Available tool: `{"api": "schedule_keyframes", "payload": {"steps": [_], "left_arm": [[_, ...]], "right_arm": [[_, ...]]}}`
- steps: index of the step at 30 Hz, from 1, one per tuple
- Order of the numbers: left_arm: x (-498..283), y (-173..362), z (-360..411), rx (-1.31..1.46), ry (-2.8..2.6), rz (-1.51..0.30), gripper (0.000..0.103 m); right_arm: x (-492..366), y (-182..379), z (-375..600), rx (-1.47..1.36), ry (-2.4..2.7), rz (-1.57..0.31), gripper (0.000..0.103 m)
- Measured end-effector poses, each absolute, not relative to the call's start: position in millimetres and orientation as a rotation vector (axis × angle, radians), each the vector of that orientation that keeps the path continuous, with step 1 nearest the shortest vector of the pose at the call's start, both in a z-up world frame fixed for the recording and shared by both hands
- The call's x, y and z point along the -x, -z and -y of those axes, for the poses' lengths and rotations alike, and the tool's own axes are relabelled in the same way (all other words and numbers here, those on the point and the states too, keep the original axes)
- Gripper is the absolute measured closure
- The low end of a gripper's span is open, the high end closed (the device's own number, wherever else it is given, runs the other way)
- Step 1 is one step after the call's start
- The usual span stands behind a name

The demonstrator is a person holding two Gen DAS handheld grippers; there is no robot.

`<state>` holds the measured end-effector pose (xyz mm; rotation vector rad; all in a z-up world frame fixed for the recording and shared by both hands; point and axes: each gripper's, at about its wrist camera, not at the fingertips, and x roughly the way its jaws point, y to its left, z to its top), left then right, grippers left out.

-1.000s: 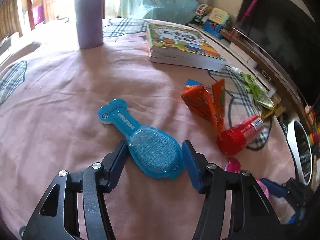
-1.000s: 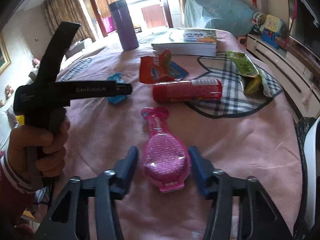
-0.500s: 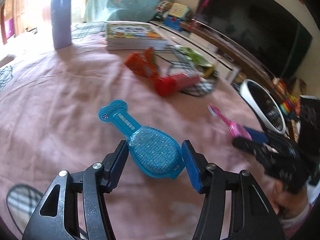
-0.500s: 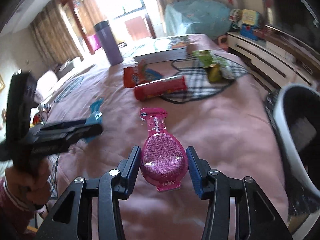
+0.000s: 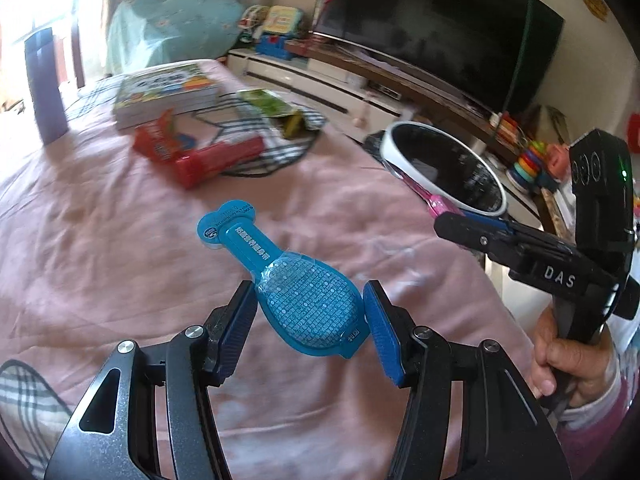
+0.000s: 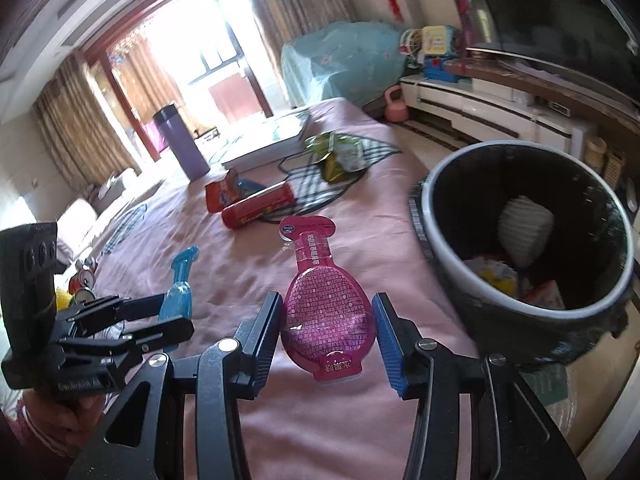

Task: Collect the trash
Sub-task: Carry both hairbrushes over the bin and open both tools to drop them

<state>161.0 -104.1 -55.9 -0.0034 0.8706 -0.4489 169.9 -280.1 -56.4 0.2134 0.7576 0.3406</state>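
My left gripper [image 5: 310, 316] is shut on a blue bottle-shaped pouch [image 5: 296, 292] and holds it above the pink bed cover [image 5: 100, 240]. My right gripper [image 6: 328, 320] is shut on a matching pink pouch [image 6: 326, 300], held in the air just left of a black trash bin [image 6: 516, 328] with a white rim. The bin holds paper and wrappers. It also shows in the left wrist view [image 5: 444, 168], off the bed's right edge. On the bed lie a red tube [image 6: 258, 210], an orange wrapper [image 6: 220, 194] and a green snack bag [image 6: 340, 156].
A stack of books [image 5: 164, 92] and a purple tumbler [image 5: 46, 84] stand at the far end of the bed. A TV [image 5: 440, 32] on a low cabinet runs along the right wall. Drink cans [image 6: 82, 284] sit left of the bed.
Both grippers have swung right with their pouches lifted off the bed. The trash bin has come close beside my right gripper.
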Motion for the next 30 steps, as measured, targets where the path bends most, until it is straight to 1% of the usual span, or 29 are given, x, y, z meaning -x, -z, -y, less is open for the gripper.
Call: {"api": "schedule_keyframes", "payload": {"steps": [17, 30], "left_arm": [[-161, 40, 170, -0.072, 0.547, -0.838, 0.048], [-180, 24, 217, -0.114, 0.604, -0.798, 0.048]], "right_arm": [[-151, 45, 339, -0.272, -0.249, -0.698, 0.056], [-159, 36, 386, -0.309, -0.18, -0.673, 0.056]]}}
